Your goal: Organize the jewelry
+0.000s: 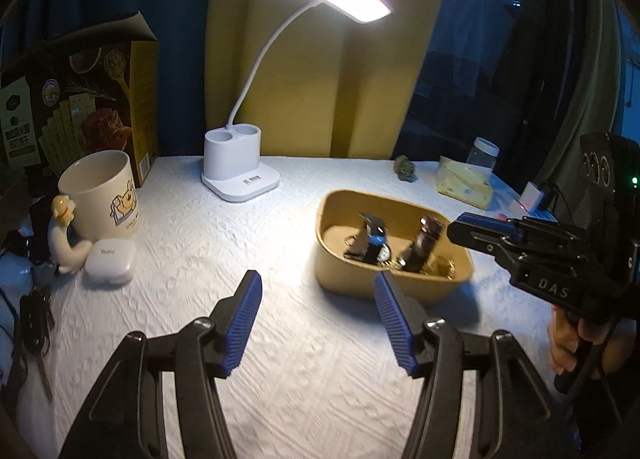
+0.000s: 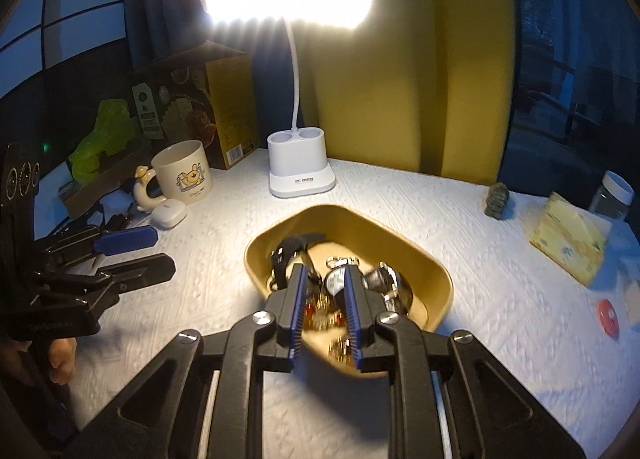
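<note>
A tan oval tray stands on the white textured table. It holds watches and gold jewelry. My left gripper is open and empty, low over the table just left of the tray. My right gripper hovers over the tray's near side, fingers partly open with nothing clearly held between them. It also shows in the left wrist view at the tray's right edge. The left gripper shows in the right wrist view.
A white desk lamp stands behind the tray. A cream mug, white earbud case and snack box are at the left. A tissue pack, jar, small dark figure and red object are at the right.
</note>
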